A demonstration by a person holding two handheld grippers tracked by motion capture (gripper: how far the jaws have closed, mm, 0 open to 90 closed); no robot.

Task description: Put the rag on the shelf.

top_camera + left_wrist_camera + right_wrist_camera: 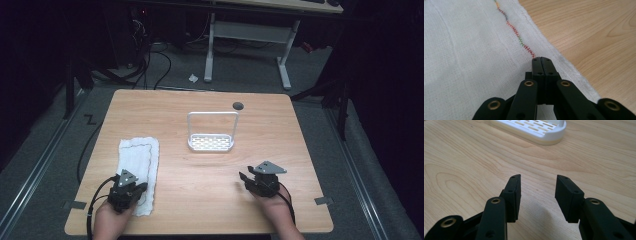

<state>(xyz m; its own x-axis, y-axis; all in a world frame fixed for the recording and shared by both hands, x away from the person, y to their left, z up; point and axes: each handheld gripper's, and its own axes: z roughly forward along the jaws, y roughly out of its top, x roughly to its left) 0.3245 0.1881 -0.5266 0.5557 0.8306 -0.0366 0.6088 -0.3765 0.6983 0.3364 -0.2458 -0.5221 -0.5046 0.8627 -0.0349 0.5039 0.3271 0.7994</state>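
A white cloth [140, 157] with a coloured zigzag seam lies flat at the table's front left; in the left gripper view the cloth [474, 50] spreads under the jaws. My left gripper [136, 189] rests over its near right part, and its jaws [541, 59] are pressed together beside the seam, with no fold visibly raised between them. My right gripper [242, 180] hovers near the front right of the table and stands open [538, 178] with bare wood between the jaws. A white slotted rack [211, 143] with a tall wire handle stands mid-table; its base [531, 130] lies ahead of the right gripper.
The wooden table [200, 195] has a dark round grommet [238, 105] near its far edge. Bare wood [594, 37] lies right of the cloth. Beyond the table are cables, a crumpled scrap and a white desk frame [247, 35] on the grey floor.
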